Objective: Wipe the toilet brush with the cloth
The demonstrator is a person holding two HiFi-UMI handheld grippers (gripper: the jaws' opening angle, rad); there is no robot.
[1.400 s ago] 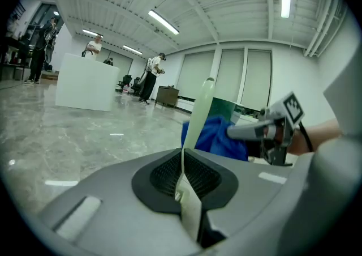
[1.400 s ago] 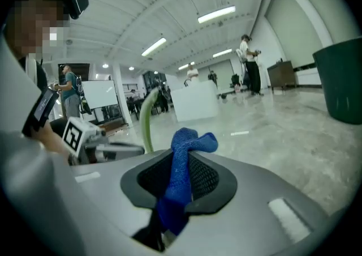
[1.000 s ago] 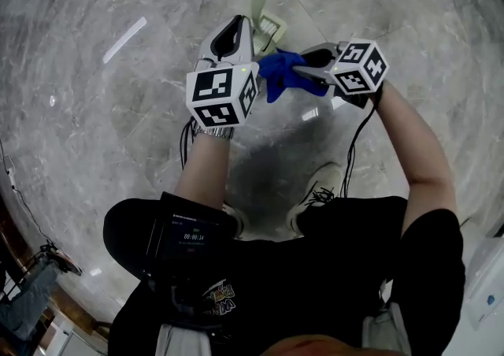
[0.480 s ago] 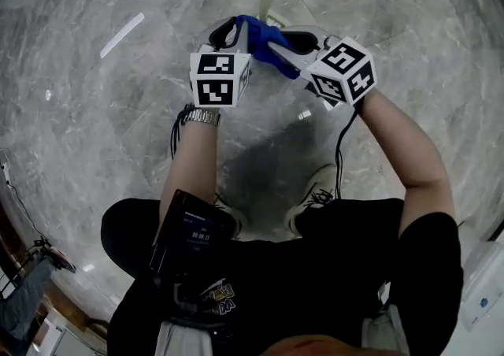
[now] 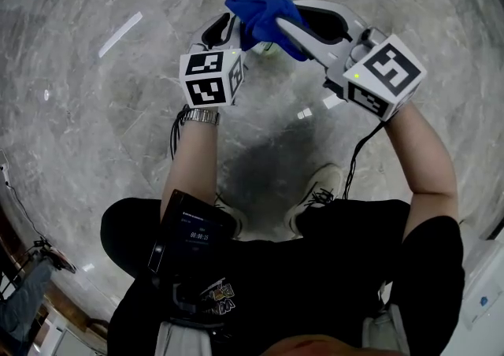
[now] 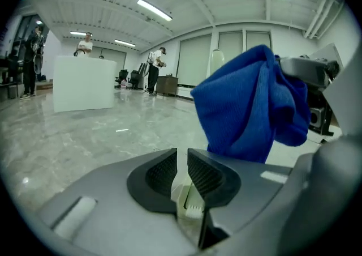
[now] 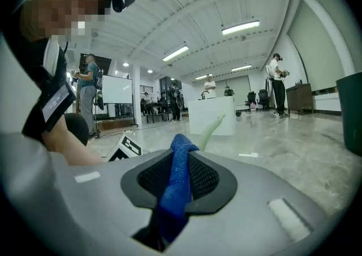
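Two grippers engaged: left gripper closed on toilet brush; right gripper pinching cloth, bunched just beyond the left fingertips. Wiping apparently under way, unfinished.

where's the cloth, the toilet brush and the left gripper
cloth [image 5: 264,16], head view, middle of the blue bunch
toilet brush [image 7: 210,131], right gripper view, pale green handle
left gripper [image 6: 182,163], left gripper view, between its fingertips

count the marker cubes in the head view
2. One marker cube sits on the left gripper, which grips the toilet brush. The other marker cube is on the right gripper, shut on the blue cloth. None looks hidden.
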